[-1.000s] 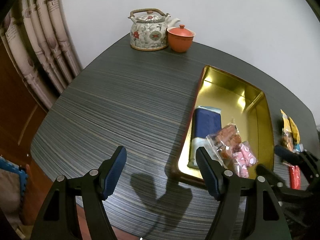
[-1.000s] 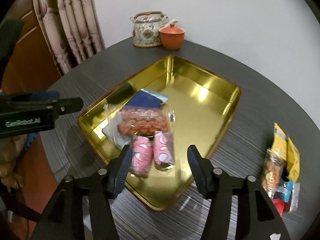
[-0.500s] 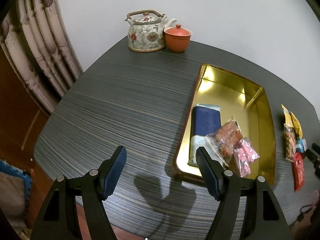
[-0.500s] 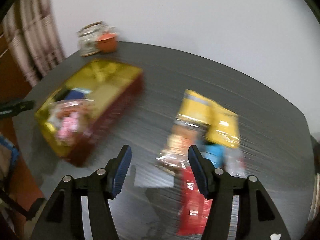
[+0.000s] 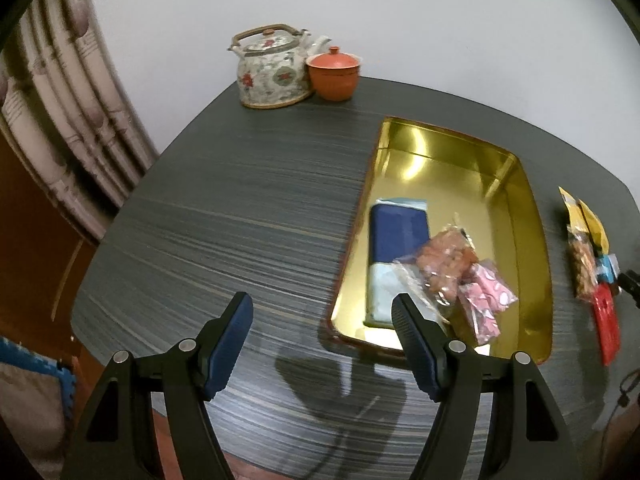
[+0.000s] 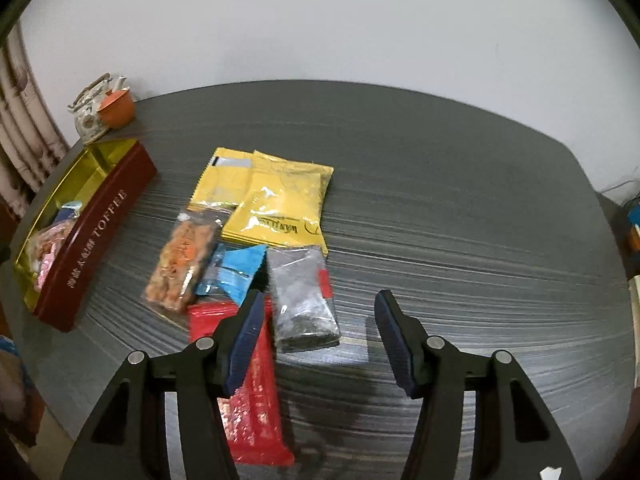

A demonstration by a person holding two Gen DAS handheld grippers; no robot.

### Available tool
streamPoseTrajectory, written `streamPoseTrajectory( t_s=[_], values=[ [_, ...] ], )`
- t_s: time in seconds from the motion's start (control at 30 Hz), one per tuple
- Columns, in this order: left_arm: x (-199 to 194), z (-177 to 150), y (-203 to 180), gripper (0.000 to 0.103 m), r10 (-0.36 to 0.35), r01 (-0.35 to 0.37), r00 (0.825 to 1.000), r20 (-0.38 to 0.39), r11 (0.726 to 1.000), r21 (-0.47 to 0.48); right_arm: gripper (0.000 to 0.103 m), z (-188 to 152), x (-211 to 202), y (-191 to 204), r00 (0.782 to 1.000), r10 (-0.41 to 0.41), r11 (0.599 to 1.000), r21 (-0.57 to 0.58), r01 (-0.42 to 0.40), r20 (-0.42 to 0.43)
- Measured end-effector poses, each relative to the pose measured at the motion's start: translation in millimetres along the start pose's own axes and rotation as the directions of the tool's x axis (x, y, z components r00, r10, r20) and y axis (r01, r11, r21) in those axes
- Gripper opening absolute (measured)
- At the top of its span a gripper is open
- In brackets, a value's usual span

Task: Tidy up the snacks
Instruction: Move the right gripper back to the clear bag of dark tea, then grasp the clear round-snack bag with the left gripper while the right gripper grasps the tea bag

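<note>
On bench (image 6: 440, 184): toffee tin (image 6: 96, 236) holding four packets; six more loose beside it, unsorted. Right claw (image 6: 316, 336), apart and just narrowing, nothing between, above grey packet (image 6: 300, 296). Left claw (image 5: 322, 344) apart, empty.

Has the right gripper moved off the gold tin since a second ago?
Yes. The right gripper has swung away from the gold tin, which now sits at far left, and hovers open over the loose snack packets, jaws just narrowing, nothing held.

Both wrist views look steeply down, close over table (image 5: 240, 220); shared: tin (image 5: 536, 240).
</note>
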State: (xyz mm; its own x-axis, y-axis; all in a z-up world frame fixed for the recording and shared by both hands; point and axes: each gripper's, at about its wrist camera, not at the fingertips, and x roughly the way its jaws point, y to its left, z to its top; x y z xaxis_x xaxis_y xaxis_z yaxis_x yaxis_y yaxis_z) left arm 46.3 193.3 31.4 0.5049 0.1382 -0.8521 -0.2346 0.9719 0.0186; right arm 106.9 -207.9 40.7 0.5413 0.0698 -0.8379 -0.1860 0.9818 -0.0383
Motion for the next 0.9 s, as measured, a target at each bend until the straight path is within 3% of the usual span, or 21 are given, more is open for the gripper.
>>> streamPoseTrajectory(
  t_s=[0.2,0.37,0.5,0.73,0.9],
  values=[
    [-8.4,2.3,-32.0,0.072,-0.019,0.018,1.0,0.002,0.996,0.084,0.048,1.1,16.3,2.0,1.0,0.015,1.0,-0.025,-0.016,-0.023],
    [-15.5,9.2,-73.4,0.072,-0.078,0.077,0.997,-0.002,0.986,0.145,0.034,0.2,24.2,0.2,0.999,0.021,0.999,-0.025,-0.021,-0.034],
    [-18.6,15.2,-112.7,0.072,-0.121,0.119,0.993,-0.001,0.97,0.21,0.033,0.5,25.6,-2.2,1.0,-0.002,1.0,-0.023,0.001,-0.024],
    [-10.1,19.0,-184.7,0.073,-0.222,0.228,0.974,-0.051,0.931,0.284,0.033,-10.2,16.8,-29.2,0.998,-0.044,0.999,0.004,0.045,-0.035],
    [5.1,22.4,-223.6,0.073,-0.281,0.299,0.954,-0.101,0.912,0.282,0.033,-23.7,8.8,-51.8,0.996,-0.082,0.996,0.03,0.082,-0.02]
  ],
)
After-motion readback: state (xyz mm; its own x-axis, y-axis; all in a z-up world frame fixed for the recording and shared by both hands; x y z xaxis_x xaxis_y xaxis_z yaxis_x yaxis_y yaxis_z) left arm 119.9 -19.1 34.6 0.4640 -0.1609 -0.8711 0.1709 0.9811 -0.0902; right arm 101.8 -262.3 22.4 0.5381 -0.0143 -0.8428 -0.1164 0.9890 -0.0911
